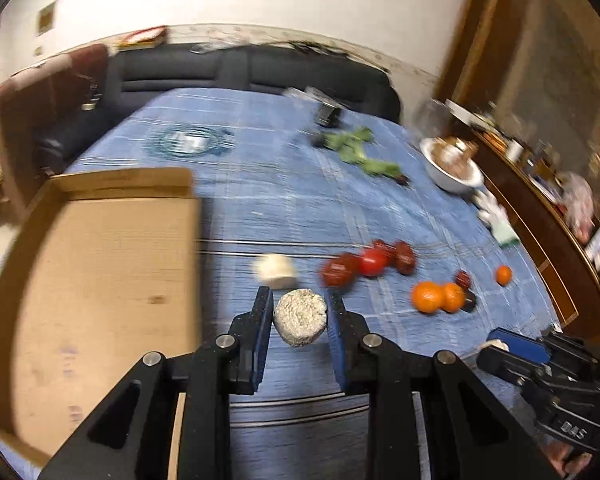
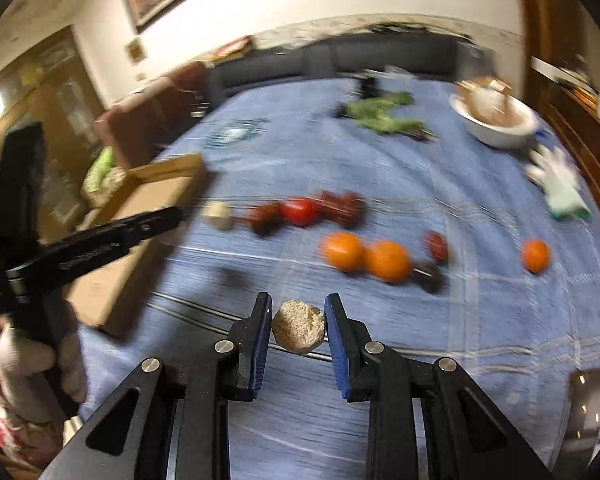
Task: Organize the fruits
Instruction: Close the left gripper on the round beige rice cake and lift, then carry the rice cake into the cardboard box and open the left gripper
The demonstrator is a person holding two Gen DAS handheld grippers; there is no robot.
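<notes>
While a pale speckled round piece (image 1: 300,317) is clamped in the left gripper (image 1: 299,312) just right of the cardboard box (image 1: 100,280), a tan round piece (image 2: 299,326) is pinched by the right gripper (image 2: 298,322). Three oranges (image 2: 386,261) are counted on the blue tablecloth (image 2: 480,320). A gloved hand (image 2: 32,368) is shown only in the right view.

Red fruits (image 2: 304,210) motion-blurred, unidentifiable.
</notes>
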